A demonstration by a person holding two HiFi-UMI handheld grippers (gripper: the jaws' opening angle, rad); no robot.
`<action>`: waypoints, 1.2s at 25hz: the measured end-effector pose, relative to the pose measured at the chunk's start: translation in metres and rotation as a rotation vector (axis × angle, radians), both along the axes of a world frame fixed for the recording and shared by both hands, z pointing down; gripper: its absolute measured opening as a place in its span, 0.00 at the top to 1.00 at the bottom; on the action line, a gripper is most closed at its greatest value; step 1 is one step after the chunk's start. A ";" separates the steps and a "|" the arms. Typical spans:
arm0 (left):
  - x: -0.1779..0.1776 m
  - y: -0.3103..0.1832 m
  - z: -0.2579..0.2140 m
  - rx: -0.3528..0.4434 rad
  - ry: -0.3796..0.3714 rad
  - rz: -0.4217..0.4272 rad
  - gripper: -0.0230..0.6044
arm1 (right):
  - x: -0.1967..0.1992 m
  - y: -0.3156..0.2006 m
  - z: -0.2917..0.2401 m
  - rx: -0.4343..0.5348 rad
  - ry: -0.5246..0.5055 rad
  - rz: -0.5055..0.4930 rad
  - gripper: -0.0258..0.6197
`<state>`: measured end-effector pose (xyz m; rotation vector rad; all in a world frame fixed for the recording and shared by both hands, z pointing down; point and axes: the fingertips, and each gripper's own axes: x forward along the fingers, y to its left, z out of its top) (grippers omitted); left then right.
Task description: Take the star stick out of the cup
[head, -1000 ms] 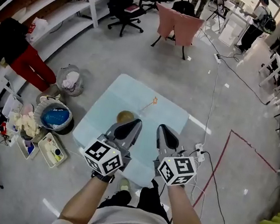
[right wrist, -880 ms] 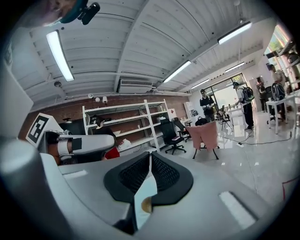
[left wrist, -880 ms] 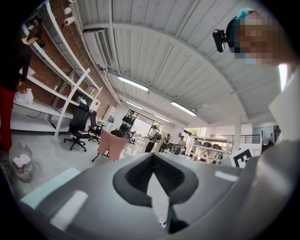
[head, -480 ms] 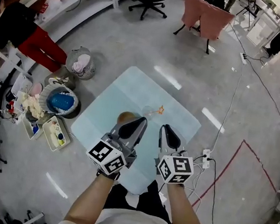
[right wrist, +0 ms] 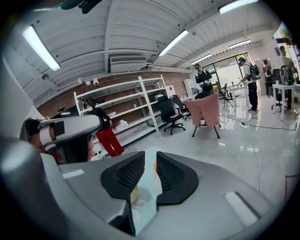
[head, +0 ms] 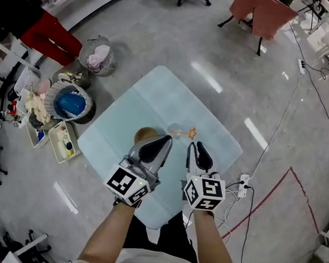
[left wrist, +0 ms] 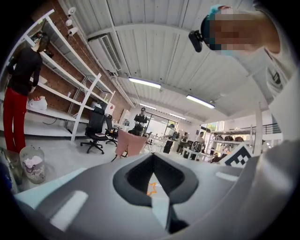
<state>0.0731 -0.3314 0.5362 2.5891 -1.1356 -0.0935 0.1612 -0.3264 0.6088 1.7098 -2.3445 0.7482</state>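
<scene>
– Starting from the left, what lies on the tabletop (head: 156, 100)?

– A brown round object (head: 146, 135), just ahead of the left gripper (head: 165, 140). To its right stands a clear cup (head: 175, 128), and the star stick (head: 190, 132) leans out of it to the right, its orange star hanging past the rim.

– And the left fingers?

– In the left gripper view they look closed tip to tip on nothing. The star (left wrist: 151, 188) shows through the window between them, farther off.

– The right gripper (head: 194, 147)?

– Its fingers stand a narrow slot apart, empty. The orange stick (right wrist: 154, 176) lines up in that slot but lies beyond the tips, not between them. It hovers near the cup and touches nothing.

– So which one takes the stick?

– The right, I'd judge, since the star leans to its side. Open wider first, because that slot leaves little margin for a thin stick. Close on the stem below the star, then draw it out along its lean so that the light cup doesn't tip.

– And the left?

– Steady the cup with it if the cup starts to slide, after opening. Keep clear of the brown object.
</scene>
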 end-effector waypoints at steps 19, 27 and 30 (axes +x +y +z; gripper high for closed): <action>-0.015 -0.011 0.029 -0.041 -0.019 -0.003 0.96 | -0.006 -0.033 0.036 -0.079 0.035 0.008 0.91; -0.019 -0.006 0.023 -0.039 -0.016 0.004 0.96 | -0.006 -0.031 0.009 -0.031 0.023 0.008 0.91; -0.020 -0.004 0.014 -0.030 -0.029 0.007 0.96 | -0.005 -0.029 -0.009 -0.009 0.018 0.006 0.91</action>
